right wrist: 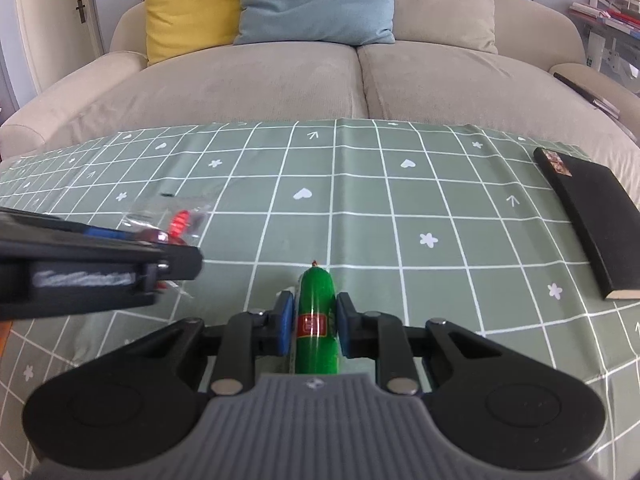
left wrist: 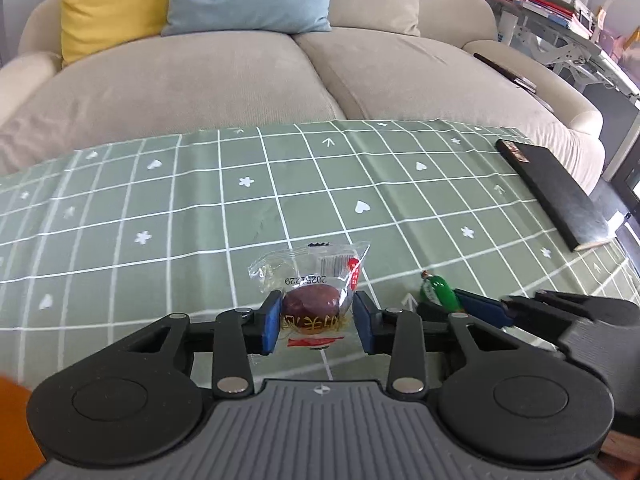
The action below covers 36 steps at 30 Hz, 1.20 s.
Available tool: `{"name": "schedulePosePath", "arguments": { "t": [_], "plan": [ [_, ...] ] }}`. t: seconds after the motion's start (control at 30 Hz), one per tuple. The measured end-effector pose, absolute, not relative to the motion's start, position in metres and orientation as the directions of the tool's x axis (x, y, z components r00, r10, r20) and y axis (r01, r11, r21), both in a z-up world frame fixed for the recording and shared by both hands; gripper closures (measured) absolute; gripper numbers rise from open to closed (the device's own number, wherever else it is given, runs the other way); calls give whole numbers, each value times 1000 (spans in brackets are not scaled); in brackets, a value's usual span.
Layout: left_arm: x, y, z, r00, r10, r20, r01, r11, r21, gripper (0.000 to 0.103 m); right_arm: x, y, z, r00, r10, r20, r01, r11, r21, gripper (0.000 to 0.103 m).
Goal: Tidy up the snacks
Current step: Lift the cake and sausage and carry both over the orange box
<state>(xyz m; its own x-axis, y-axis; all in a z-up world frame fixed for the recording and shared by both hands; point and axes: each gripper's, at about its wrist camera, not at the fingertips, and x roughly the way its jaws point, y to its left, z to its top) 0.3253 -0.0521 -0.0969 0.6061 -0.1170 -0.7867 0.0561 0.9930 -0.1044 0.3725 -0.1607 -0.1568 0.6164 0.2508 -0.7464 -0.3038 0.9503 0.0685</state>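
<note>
My left gripper (left wrist: 315, 319) is shut on a clear-wrapped brown snack (left wrist: 312, 307), its blue pads pressed to both sides. The wrapper sticks out ahead over the green checked tablecloth (left wrist: 200, 208). My right gripper (right wrist: 313, 322) is shut on a green sausage stick with a red label (right wrist: 316, 320), held lengthwise between the pads. In the left wrist view the right gripper (left wrist: 472, 308) with the green sausage (left wrist: 438, 294) shows just to the right. In the right wrist view the left gripper (right wrist: 176, 258) and its wrapped snack (right wrist: 176, 220) show at the left.
A black book (right wrist: 588, 216) lies at the table's right edge; it also shows in the left wrist view (left wrist: 556, 192). A beige sofa (right wrist: 320, 80) with a yellow cushion (right wrist: 188, 8) and a blue cushion (right wrist: 316, 0) stands beyond the table. A cluttered desk (left wrist: 560, 12) is at far right.
</note>
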Motion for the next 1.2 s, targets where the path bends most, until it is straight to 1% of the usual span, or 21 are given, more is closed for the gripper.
{"name": "schedulePosePath", "arguments": {
  "t": [0.17, 0.3, 0.4, 0.6, 0.73, 0.97, 1.1, 1.2],
  "plan": [
    [293, -47, -71, 630, -102, -770, 34, 994, -104, 61, 361, -150, -154, 600, 246, -761, -330, 943, 45, 84],
    [267, -42, -58, 651, -90, -754, 25, 995, -97, 61, 337, -138, -151, 595, 234, -769, -383, 924, -15, 84],
    [248, -38, -51, 654, -100, -750, 15, 993, -119, 61, 315, -133, -149, 587, 224, -778, -409, 912, -46, 84],
    [215, -31, -36, 671, -116, -732, 14, 989, -144, 61, 286, -138, -141, 548, 236, -802, -379, 925, 14, 84],
    [196, -23, -24, 694, -121, -709, 15, 988, -154, 61, 257, -141, -123, 578, 239, -780, -374, 928, 8, 84],
    [167, -5, -6, 730, -119, -673, 12, 987, -162, 61, 216, -143, -83, 621, 276, -734, -328, 942, 77, 84],
    [155, 10, 4, 743, -103, -661, -13, 986, -169, 61, 199, -133, -59, 648, 308, -697, -336, 936, 102, 84],
    [146, 22, 11, 759, -83, -645, -21, 988, -152, 61, 192, -122, -38, 664, 341, -665, -357, 926, 119, 84]
  ]
}}
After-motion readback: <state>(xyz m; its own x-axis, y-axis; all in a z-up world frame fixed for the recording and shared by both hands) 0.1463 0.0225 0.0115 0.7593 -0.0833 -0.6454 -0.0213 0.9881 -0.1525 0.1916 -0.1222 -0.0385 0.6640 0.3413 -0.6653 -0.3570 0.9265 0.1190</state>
